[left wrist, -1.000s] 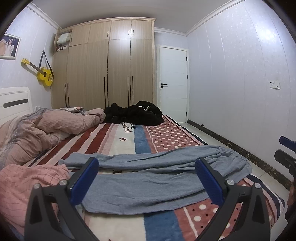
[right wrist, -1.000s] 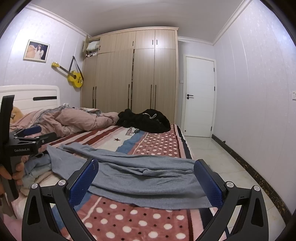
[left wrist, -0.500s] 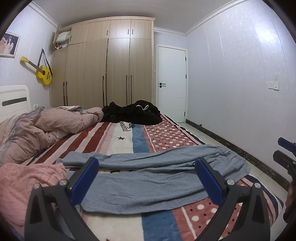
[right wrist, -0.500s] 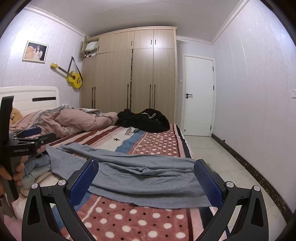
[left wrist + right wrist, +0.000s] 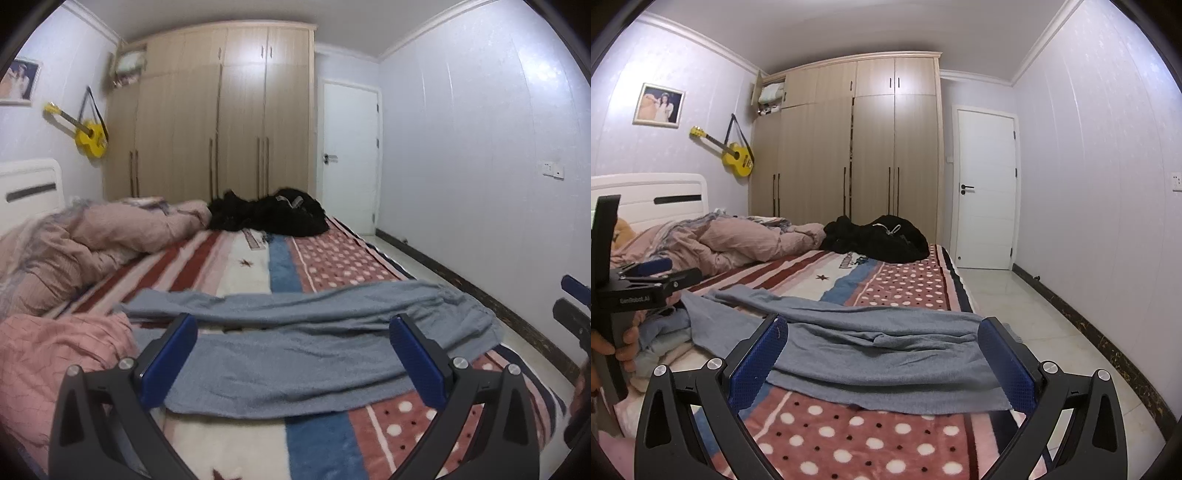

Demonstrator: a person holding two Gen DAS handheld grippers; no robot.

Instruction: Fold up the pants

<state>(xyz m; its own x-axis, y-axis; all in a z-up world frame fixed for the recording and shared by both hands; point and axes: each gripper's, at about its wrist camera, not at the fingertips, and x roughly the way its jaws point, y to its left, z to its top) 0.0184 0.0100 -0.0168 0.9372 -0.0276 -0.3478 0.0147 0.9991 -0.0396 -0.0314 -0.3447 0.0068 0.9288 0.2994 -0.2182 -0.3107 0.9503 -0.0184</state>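
Pants (image 5: 303,354) lie spread crosswise on the bed, not yet folded.

Grey-blue and loose, they stretch across the patterned blanket (image 5: 255,266) near the foot of the bed, the two legs lying roughly side by side with wrinkles and an uneven edge; no tidy fold shows, so I judge the task barely begun, with all the folding still to do. Left gripper (image 5: 293,360) and right gripper (image 5: 882,360) both hover just short of the fabric, jaws spread wide and holding nothing. Only the right wrist view shows the leg ends trailing toward a heap of pale clothes (image 5: 665,339), and the left gripper held in a hand (image 5: 626,345) beside it. Only the left wrist view shows the gathered waist end (image 5: 461,314) reaching the bed's edge by the floor, and pink bedding (image 5: 55,354) close at the near left.
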